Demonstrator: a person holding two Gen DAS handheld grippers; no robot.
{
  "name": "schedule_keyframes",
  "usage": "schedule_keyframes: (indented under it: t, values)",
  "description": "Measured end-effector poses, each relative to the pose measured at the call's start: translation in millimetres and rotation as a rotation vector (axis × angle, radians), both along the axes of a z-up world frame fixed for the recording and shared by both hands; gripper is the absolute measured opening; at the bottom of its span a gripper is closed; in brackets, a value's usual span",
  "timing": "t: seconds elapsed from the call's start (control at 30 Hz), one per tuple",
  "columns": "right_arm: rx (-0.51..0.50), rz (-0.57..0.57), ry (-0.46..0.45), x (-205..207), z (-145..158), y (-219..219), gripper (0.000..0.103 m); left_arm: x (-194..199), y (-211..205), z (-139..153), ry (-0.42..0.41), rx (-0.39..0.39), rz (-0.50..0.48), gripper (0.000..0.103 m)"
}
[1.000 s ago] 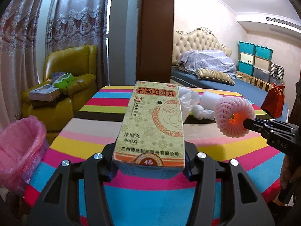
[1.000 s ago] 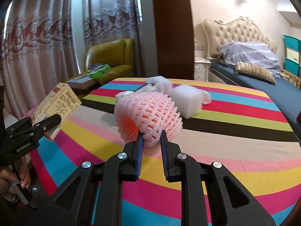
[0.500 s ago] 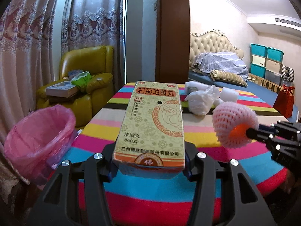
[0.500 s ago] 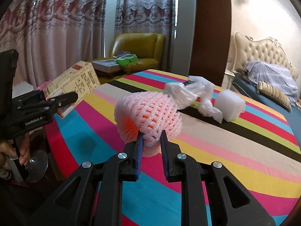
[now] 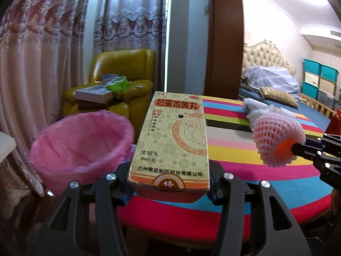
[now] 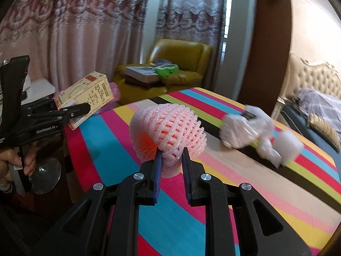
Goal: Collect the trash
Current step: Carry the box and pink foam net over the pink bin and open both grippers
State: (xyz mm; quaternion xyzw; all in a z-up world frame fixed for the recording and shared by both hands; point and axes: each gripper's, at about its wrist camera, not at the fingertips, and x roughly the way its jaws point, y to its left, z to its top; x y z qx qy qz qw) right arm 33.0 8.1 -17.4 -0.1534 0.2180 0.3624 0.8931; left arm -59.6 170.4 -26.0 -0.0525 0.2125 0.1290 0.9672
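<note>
Both tongs grip trash as we see it: our left gripper (image 5: 170, 188) clamps a yellow medicine box (image 5: 171, 140) beside the pink-lined bin (image 5: 82, 147), and our right gripper (image 6: 171, 160) pinches a pink foam fruit net (image 6: 168, 128) above the striped table (image 6: 245, 181), where white wrappers (image 6: 245, 128) lie.

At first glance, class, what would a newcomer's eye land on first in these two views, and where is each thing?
Probably the yellow medicine box, clamped in the left gripper in the foreground, beside the pink-lined trash bin at lower left. Next, the pink foam fruit net pinched by the right gripper above the brightly striped tablecloth.
</note>
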Motion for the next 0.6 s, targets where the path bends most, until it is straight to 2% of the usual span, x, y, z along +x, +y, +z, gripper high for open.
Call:
schedule_keyframes:
  t: [0.4, 0.6]
  values:
    - [-0.008, 0.199, 0.044, 3.8, 20.2, 100.5, 0.019, -34.1, 89.8, 22.0, -0.012, -0.018, 0.161, 0.051]
    - [-0.019, 0.266, 0.034, 8.0, 36.3, 161.3, 0.019, -28.8, 118.3, 27.8, 0.019, 0.027, 0.200, 0.051]
